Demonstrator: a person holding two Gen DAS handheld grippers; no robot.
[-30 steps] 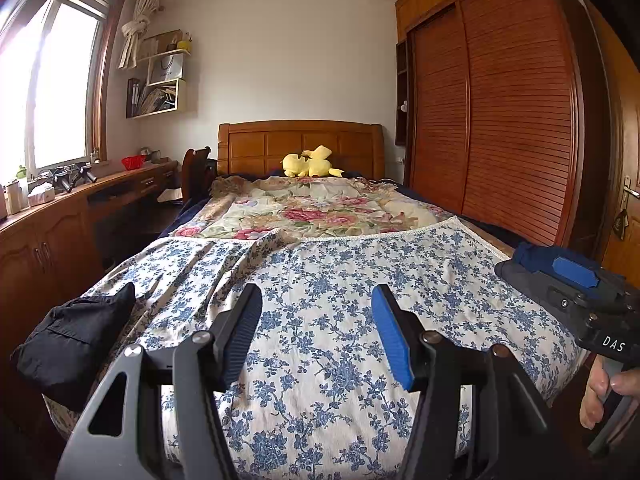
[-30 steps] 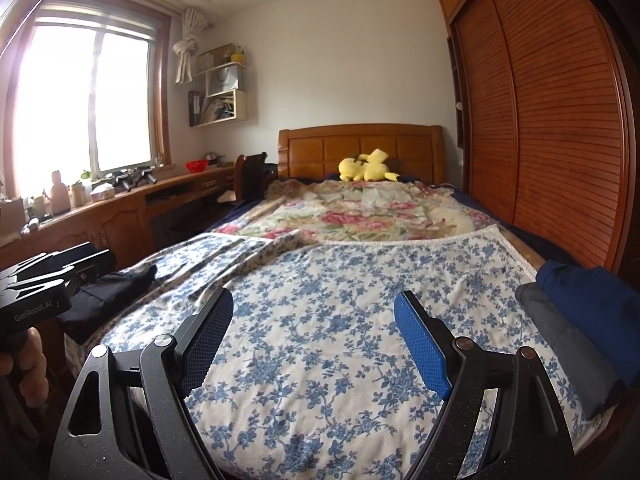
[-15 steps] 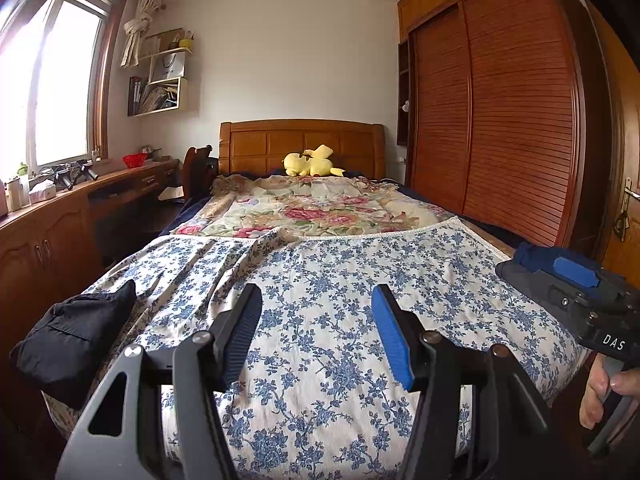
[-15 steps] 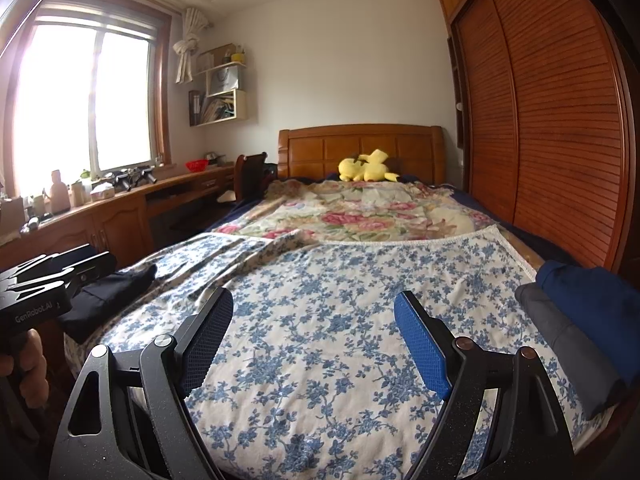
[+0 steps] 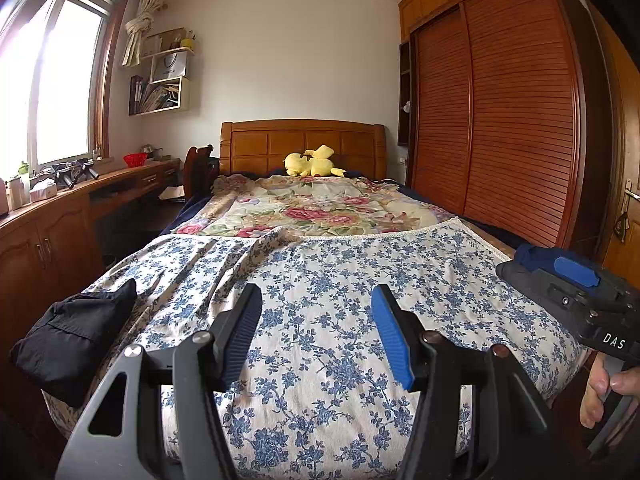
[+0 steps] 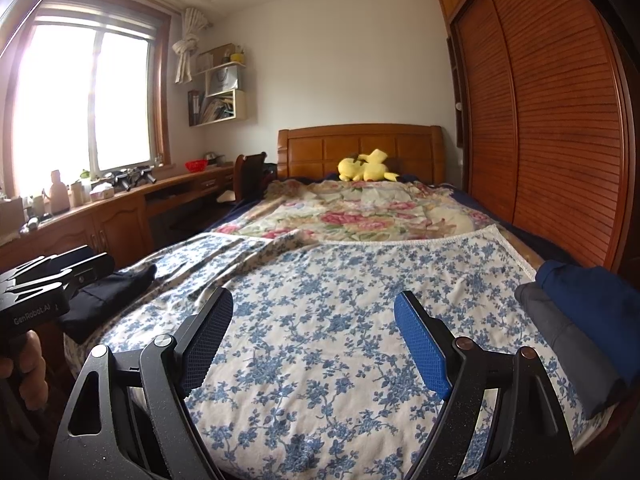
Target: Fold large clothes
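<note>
Nothing has moved since the earlier frames: both grippers hover above the foot of the bed, the left gripper point(image 5: 316, 312) with its fingers apart and empty, the right gripper point(image 6: 314, 320) with its fingers wider apart, also empty. Spread flat over the near half of the wooden bed point(image 5: 304, 140) lies the large white cloth with blue flower print and lace edging point(image 5: 332, 280), rumpled into long folds toward its far left corner. A folded black garment point(image 5: 76, 336) sits at its left edge, and folded dark blue and grey clothes point(image 6: 580, 312) rest at its right edge.

"DAS" on right gripper point(image 5: 576, 280); "GenRobot.AI" on left gripper point(image 6: 48, 276)
</note>
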